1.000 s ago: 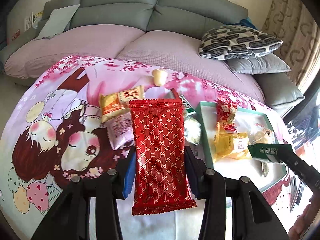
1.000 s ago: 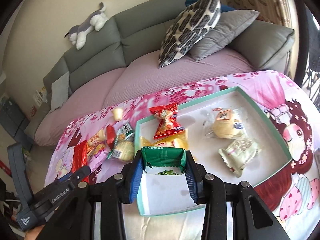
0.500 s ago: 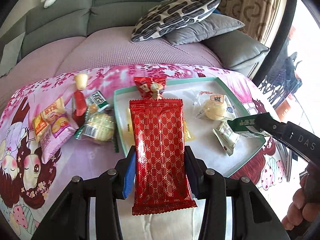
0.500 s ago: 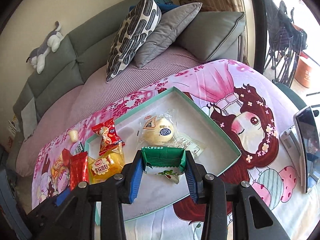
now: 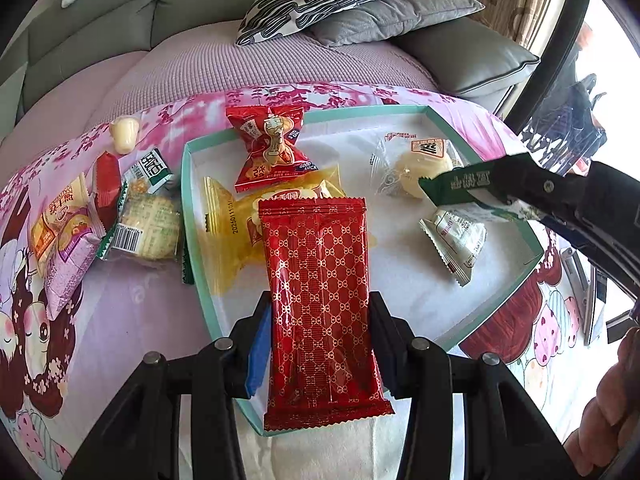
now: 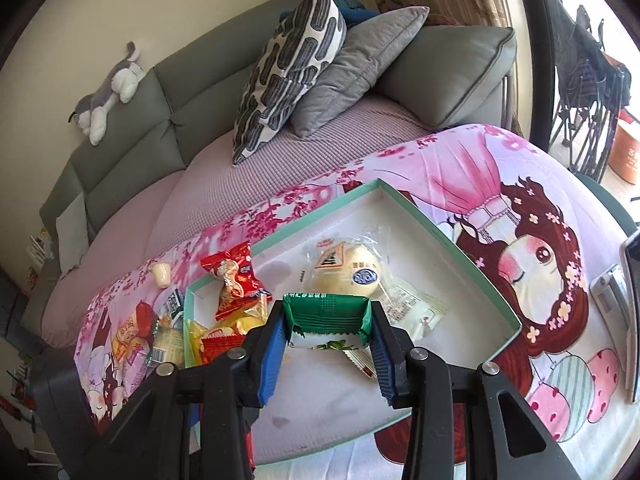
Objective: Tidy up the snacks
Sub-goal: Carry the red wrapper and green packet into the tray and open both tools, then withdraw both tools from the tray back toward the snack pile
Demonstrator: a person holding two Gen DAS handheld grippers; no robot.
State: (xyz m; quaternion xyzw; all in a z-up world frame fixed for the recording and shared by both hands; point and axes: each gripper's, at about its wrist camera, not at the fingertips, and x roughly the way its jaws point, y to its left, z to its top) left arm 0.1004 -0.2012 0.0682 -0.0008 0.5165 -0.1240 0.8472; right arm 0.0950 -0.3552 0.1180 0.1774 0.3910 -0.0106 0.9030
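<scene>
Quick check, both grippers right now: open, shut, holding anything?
Left gripper: shut on the red snack packet, over the tray.
Right gripper: shut on the green snack packet.

A tray point(image 5: 532, 258) sits on a printed cloth point(image 5: 132, 300), in front of a sofa point(image 6: 192, 92) with cushions point(image 6: 292, 64) at its right end and a plush toy point(image 6: 108, 92) on its backrest. In the tray, a bowtie-shaped packet point(image 5: 269, 148) lies at the far left, partly over a flat packet point(image 5: 236, 232) below it; a wrapped bun point(image 5: 420, 168) lies to the right, with a small packet point(image 5: 456, 236) nearer. Left of the tray, on the cloth, several packets point(image 5: 144, 220) lie bunched together, a jelly cup point(image 5: 125, 134) behind them. A long packet point(image 5: 320, 312) hangs over the tray's near left corner, a folded packet point(image 6: 326, 312) over its right part.
</scene>
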